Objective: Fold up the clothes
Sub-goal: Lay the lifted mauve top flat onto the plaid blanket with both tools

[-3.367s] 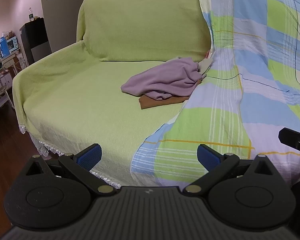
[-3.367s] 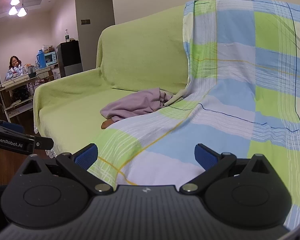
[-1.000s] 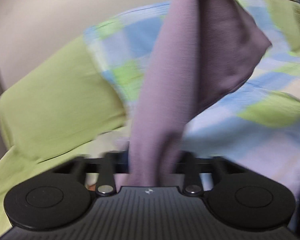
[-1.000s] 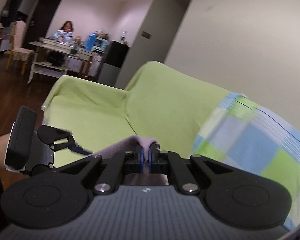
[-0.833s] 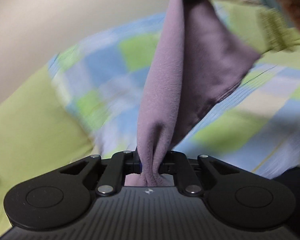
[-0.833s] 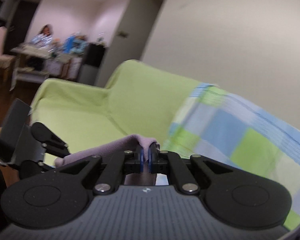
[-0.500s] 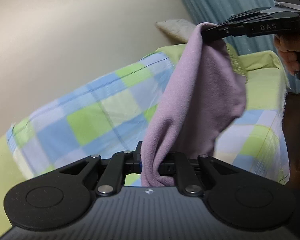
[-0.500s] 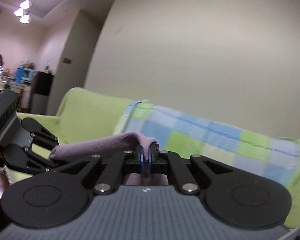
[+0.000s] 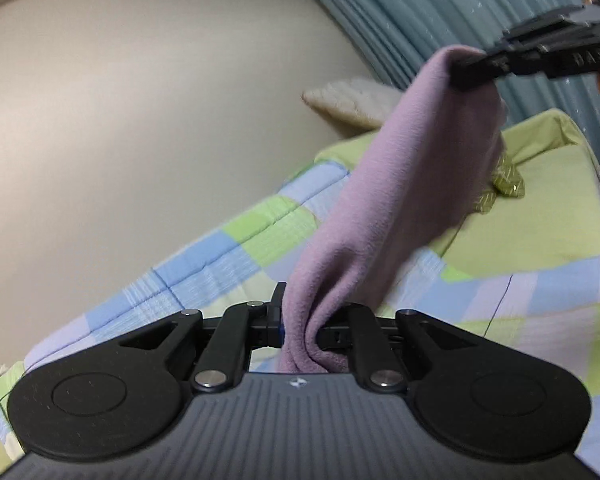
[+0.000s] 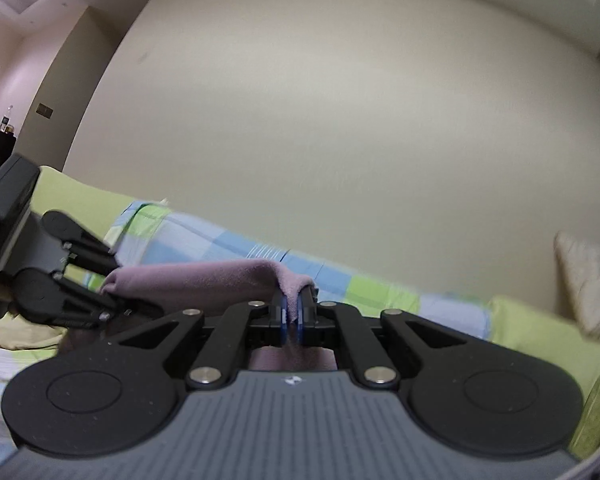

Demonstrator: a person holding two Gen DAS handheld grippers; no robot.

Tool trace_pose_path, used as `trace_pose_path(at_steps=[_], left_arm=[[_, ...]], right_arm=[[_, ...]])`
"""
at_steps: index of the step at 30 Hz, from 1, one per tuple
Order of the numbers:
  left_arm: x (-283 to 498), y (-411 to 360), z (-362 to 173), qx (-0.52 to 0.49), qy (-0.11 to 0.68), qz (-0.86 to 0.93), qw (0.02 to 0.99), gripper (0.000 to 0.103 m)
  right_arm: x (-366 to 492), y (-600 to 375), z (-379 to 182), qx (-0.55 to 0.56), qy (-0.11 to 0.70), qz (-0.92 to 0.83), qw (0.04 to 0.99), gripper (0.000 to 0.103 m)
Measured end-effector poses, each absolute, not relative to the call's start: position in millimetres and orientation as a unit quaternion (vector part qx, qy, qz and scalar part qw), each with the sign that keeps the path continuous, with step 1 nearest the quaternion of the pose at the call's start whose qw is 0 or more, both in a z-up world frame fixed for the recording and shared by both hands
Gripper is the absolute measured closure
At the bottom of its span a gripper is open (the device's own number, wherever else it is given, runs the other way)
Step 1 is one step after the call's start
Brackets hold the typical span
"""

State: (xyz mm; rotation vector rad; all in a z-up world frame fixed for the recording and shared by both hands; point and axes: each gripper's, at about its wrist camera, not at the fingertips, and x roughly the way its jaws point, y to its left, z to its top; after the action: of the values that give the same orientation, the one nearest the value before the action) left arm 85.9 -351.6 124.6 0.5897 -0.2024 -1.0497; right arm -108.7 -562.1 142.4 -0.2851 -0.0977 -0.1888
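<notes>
Both grippers, left gripper and right gripper, clamp narrow jaws on the lilac garment (stretched between them).

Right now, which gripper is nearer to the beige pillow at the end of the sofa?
Right, I judge. The right gripper holds the purple garment on the side toward the beige pillow; the left gripper holds its other end, farther along the checkered blanket.
</notes>
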Motion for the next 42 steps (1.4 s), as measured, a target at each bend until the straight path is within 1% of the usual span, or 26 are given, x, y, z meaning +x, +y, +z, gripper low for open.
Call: trace_pose_path(at_steps=[1, 2, 4, 7, 8, 9, 10, 12, 14, 15, 18, 20, 21, 22, 24, 26, 27, 29, 30, 32, 33, 34, 37, 42], left_arm=[[77, -346, 104, 0.286, -0.077, -0.502, 0.813, 0.084], [67, -339, 78, 0.298, -0.05, -0.512, 0.804, 0.083], [49, -326, 25, 0.321, 0.007, -0.529, 0.786, 0.082], [23, -304, -53, 0.349, 0.106, -0.538, 0.76, 0.08], [13, -295, -79, 0.356, 0.14, -0.538, 0.751, 0.078], [4, -284, -95, 0.354, 0.157, -0.537, 0.749, 0.073], [-5, -273, -106, 0.348, 0.166, -0.536, 0.751, 0.066], [-13, -256, -113, 0.326, 0.177, -0.535, 0.759, 0.054], [-15, -234, -109, 0.293, 0.187, -0.543, 0.764, 0.052], [-12, -225, -104, 0.28, 0.187, -0.546, 0.767, 0.052], [5, -209, -78, 0.26, 0.17, -0.548, 0.777, 0.05], [21, -206, -58, 0.235, 0.153, -0.541, 0.793, 0.044], [29, -208, -50, 0.223, 0.146, -0.539, 0.799, 0.041], [38, -212, -41, 0.213, 0.141, -0.537, 0.804, 0.04], [53, -227, -36, 0.217, 0.142, -0.535, 0.805, 0.039], [67, -246, -35, 0.23, 0.148, -0.535, 0.799, 0.039], [76, -261, -40, 0.242, 0.159, -0.539, 0.791, 0.039], [93, -286, -51, 0.255, 0.18, -0.55, 0.774, 0.039], [102, -297, -58, 0.261, 0.194, -0.557, 0.764, 0.04], [114, -311, -68, 0.267, 0.222, -0.572, 0.743, 0.044], [118, -314, -72, 0.267, 0.235, -0.588, 0.727, 0.061], [118, -313, -73, 0.265, 0.239, -0.599, 0.717, 0.09], [105, -291, -65, 0.263, 0.214, -0.626, 0.703, 0.093], [79, -230, -60, 0.276, 0.199, -0.643, 0.686, 0.093]], right_arm=[[-115, -559, 132, -0.144, -0.039, -0.088, 0.985, 0.1], [-122, -556, 119, -0.145, -0.027, -0.081, 0.986, 0.1], [-135, -550, 79, -0.112, 0.021, -0.059, 0.992, 0.1], [-153, -532, 2, -0.056, 0.111, -0.033, 0.992, 0.1], [-154, -529, -9, -0.048, 0.124, -0.029, 0.991, 0.1], [-158, -519, -41, -0.012, 0.168, -0.011, 0.986, 0.1], [-160, -512, -58, 0.002, 0.193, -0.001, 0.981, 0.1], [-164, -495, -80, 0.017, 0.233, 0.024, 0.972, 0.098], [-172, -477, -99, 0.035, 0.275, 0.066, 0.959, 0.092], [-179, -474, -100, 0.039, 0.288, 0.083, 0.953, 0.085], [-190, -469, -92, 0.047, 0.284, 0.118, 0.95, 0.084], [-182, -471, -75, 0.056, 0.257, 0.13, 0.956, 0.083], [-177, -473, -67, 0.061, 0.242, 0.136, 0.959, 0.08], [-174, -475, -59, 0.067, 0.226, 0.139, 0.962, 0.073], [-146, -485, -49, 0.092, 0.202, 0.147, 0.964, 0.068], [-134, -499, -46, 0.096, 0.197, 0.137, 0.966, 0.058], [-129, -506, -45, 0.096, 0.195, 0.131, 0.967, 0.051], [-90, -521, -67, 0.1, 0.22, 0.113, 0.964, 0.051], [-77, -530, -78, 0.109, 0.239, 0.104, 0.959, 0.051], [-61, -545, -87, 0.117, 0.268, 0.082, 0.953, 0.051], [-50, -551, -92, 0.12, 0.277, 0.079, 0.95, 0.051], [-44, -554, -96, 0.126, 0.28, 0.08, 0.948, 0.051], [-31, -562, -104, 0.147, 0.282, 0.084, 0.944, 0.051], [-23, -568, -110, 0.186, 0.259, 0.08, 0.945, 0.051]])
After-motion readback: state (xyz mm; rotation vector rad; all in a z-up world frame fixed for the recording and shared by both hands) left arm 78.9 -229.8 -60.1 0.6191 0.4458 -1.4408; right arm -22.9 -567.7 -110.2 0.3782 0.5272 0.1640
